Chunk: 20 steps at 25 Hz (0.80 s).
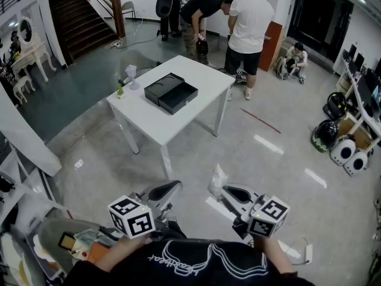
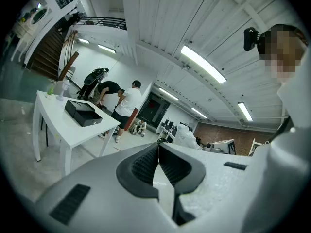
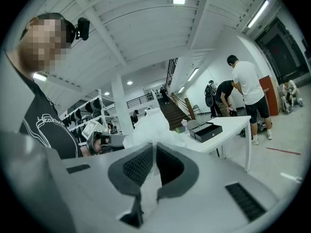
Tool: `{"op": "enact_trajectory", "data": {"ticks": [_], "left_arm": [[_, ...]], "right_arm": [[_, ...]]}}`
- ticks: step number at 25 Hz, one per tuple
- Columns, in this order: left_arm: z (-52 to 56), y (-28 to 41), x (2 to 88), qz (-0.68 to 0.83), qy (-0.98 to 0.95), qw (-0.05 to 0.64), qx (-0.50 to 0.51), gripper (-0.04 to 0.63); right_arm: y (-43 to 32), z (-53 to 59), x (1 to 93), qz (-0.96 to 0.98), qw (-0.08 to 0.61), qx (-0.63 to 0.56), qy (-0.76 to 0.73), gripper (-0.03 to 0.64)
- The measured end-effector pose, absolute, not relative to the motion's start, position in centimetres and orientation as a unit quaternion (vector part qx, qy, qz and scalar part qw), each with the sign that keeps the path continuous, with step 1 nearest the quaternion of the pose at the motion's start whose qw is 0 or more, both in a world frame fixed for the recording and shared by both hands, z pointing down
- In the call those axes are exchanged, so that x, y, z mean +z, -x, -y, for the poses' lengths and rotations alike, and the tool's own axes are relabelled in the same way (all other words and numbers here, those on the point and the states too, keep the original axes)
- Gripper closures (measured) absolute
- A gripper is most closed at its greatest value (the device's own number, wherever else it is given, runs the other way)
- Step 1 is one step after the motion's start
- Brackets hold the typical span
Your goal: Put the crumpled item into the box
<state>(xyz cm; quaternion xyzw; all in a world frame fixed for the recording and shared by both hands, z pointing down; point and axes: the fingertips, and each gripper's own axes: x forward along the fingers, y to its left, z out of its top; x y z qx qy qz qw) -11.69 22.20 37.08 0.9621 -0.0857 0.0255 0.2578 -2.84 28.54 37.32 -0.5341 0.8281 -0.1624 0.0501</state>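
Carrying: crumpled white thin-plastic wad (image 1: 218, 180), pinched at the tips of the right tongs (image 1: 226, 190), held in the air in front of the person, low in head view.
Right tongs: pressed onto the wad; in right gripper view the white bunch billows out past the dark ribbed pads (image 3: 138, 166).
Left tongs (image 1: 165, 190): pressed together, tips meeting, nothing betw. them; idle beside the right pair.
Box: black shallow rectangular box (image 1: 171, 93), lid swung open next to it, sitting on the white square worktop (image 1: 205, 76).
Gap: box well apart from both tongs, w/ a stretch of grey floor (image 1: 196, 154) betw. person & worktop.
Box inside: looks empty from here, but too small to be sure.
Done (judged): pick-up only. Wad is off any surface & gripped.
Left to do: get to the worktop, bring wad over the open half, release it inside.
Progress: early part, prob. The main stretch (approach + drop) is not yet done.
Watch: wad is light & held by a corner, so it could slip out.
Bkgd: people (image 1: 247, 25) standing beyond the worktop, not at the box.
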Motion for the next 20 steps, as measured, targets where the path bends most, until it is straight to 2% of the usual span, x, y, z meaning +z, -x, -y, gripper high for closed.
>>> {"op": "enact_trajectory", "data": {"ticks": [9, 20], "left_arm": [[-21.9, 11.1, 36.2, 0.083, -0.965, 0.247, 0.023, 0.588], [-13.9, 8.4, 38.0, 0.086, -0.957, 0.276, 0.021, 0.588]], "right_arm": [[1.8, -28.2, 36.3, -0.829, 0.051, -0.146, 0.537, 0.597], [-0.5, -20.3, 37.9, -0.829, 0.032, -0.174, 0.531, 0.597]]}}
